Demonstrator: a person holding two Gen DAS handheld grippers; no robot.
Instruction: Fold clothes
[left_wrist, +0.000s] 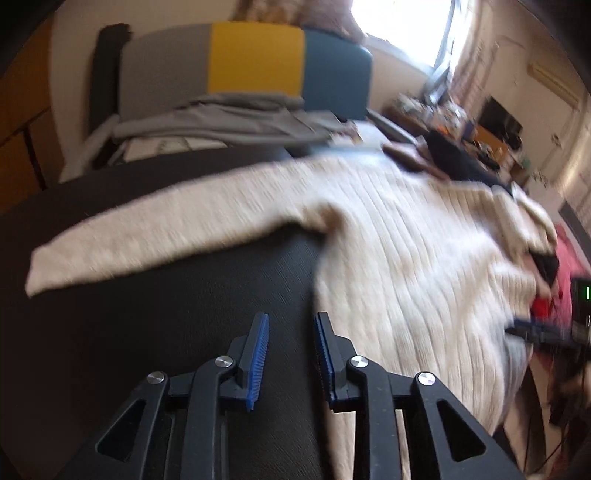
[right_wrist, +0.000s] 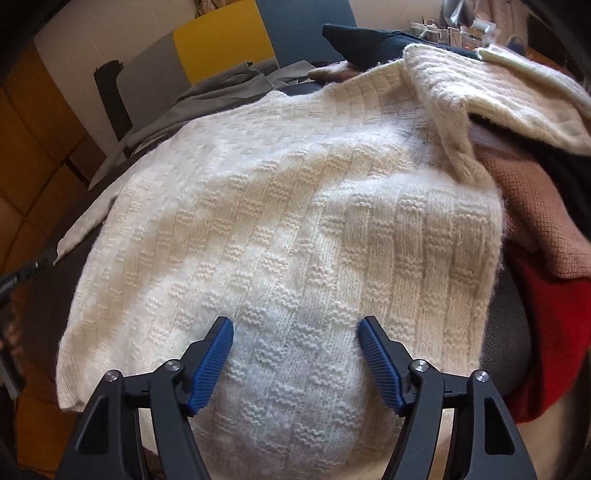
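A cream knitted sweater (left_wrist: 399, 243) lies spread on a dark table top (left_wrist: 147, 295), one sleeve (left_wrist: 147, 236) stretched out to the left. My left gripper (left_wrist: 291, 325) hovers open just off the sweater's left side edge, nothing between its blue pads. In the right wrist view the same sweater (right_wrist: 295, 221) fills the frame, its other sleeve (right_wrist: 443, 99) folded over at the upper right. My right gripper (right_wrist: 295, 328) stands wide open above the sweater's lower body, holding nothing.
A pile of clothes lies to the right: pink knit (right_wrist: 535, 206), red garment (right_wrist: 554, 325), dark navy piece (right_wrist: 369, 40). Grey clothes (left_wrist: 229, 122) lie behind the table before a grey, yellow and blue backrest (left_wrist: 255, 62). The other gripper (left_wrist: 543, 332) shows at the right edge.
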